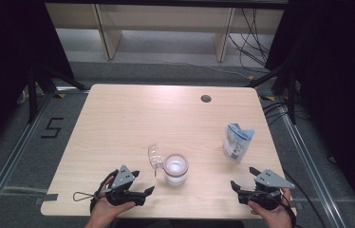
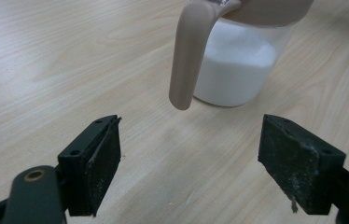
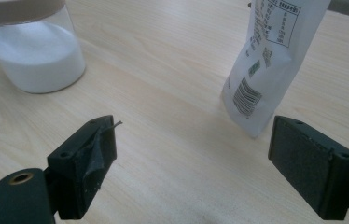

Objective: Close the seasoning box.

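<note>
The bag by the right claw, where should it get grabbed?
Probably at the bag's upper half, coming from the near side with the open right claw. It stands upright and looks flat and thin there, so the jaws could close across it; the base is wider.

Jar (image 2: 238, 60) top cut by upper edge in left gripper view; beige clasp (image 2: 189, 51) hides part of glass. In right gripper view, jar's left side and pouch (image 3: 268, 60) top cut off; small print illegible. High view: forearms cut by bottom edge.
</note>
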The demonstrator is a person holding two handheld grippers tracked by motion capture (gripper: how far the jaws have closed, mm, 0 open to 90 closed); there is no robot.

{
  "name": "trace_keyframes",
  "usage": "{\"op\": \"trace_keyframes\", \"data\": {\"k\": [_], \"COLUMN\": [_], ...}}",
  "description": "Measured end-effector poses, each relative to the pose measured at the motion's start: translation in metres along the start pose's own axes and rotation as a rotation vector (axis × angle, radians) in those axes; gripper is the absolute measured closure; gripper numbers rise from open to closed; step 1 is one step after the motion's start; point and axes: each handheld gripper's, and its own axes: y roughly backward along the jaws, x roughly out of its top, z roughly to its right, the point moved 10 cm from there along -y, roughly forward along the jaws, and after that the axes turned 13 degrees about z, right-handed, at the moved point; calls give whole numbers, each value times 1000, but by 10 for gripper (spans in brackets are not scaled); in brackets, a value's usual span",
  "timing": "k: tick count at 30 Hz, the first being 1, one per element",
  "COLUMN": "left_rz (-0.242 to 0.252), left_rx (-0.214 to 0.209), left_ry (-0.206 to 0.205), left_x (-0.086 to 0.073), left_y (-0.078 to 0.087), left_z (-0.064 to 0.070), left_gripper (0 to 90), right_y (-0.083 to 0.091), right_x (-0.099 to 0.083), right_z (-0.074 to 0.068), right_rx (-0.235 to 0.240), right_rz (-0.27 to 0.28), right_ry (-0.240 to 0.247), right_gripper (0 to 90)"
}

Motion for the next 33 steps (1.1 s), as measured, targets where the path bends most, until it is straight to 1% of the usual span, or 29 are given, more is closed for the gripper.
{"op": "trace_keyframes", "data": {"k": [1,2,3,4,7,8,9,10,11,12,13,14,15,16,17,18,19,20,21,22,23,24,25,26,28,29,30,31,33], "left_rz": [-2,-7,0,4,11,26,29,38,39,47,56,49,72,84,97,99,115,133,135,145,150,151,155,153,152,153,155,156,160], "left_rx": [0,16,23,22,44,48,54,50,55,51,55,57,62,68,66,77,80,74,78,64,68,61,50,53,46,47,45,41,45], "left_ry": [-14,-13,-5,-12,-6,-3,-5,-3,-2,-23,-13,-31,-26,-18,-27,-23,-10,8,3,-18,-16,-30,-38,-48,-51,-53,-56,-47,-36], "left_x": [0,0,0,0,1,3,4,5,5,6,6,6,9,11,14,16,20,23,26,30,33,36,40,42,44,45,46,47,48], "left_y": [1,3,4,5,8,8,9,9,10,10,11,12,13,13,14,15,16,15,16,16,16,16,15,15,14,14,14,14,16], "left_z": [-2,-3,-3,-4,-7,-8,-9,-9,-10,-11,-10,-12,-13,-14,-16,-17,-18,-17,-16,-15,-13,-11,-9,-8,-7,-6,-7,-8,-9], "left_gripper": [206,209,216,226,253,275,302,324,378,422,448,496,530,577,615,643,675,722,760,786,810,833,849,864,875,878,880,884,886], "right_y": [-2,-1,-1,-3,-5,-4,-5,-5,-5,-5,-5,-5,-5,-5,-5,-6,-6,-6,-7,-6,-6,-7,-8,-8,-8,-8,-7,-8,-8], "right_x": [1,1,0,1,0,0,0,-1,-1,0,0,-1,-1,0,0,1,0,-1,-1,-1,-1,-1,-1,-1,-2,-3,-3,-2,-3], "right_z": [1,1,0,2,-3,-3,-5,-5,-5,-5,-6,-6,-6,-6,-5,-5,-6,-8,-9,-8,-8,-9,-8,-6,-7,-9,-8,-8,-9], "right_rx": [18,16,2,8,25,27,39,39,39,41,43,43,45,40,41,39,47,51,60,51,49,59,57,45,50,58,50,50,59], "right_rz": [9,3,-3,1,-8,-16,-10,-13,-12,-11,-10,-13,-13,-13,-9,2,-7,-16,-14,-18,-18,-17,-13,-8,-16,-25,-24,-18,-21], "right_ry": [20,18,9,40,43,40,35,39,40,39,35,42,40,46,55,68,71,56,66,69,73,69,79,98,92,72,80,88,82], "right_gripper": [161,161,161,162,164,164,163,164,164,164,164,164,164,164,164,164,164,165,165,165,166,167,168,169,171,172,173,173,173]}}
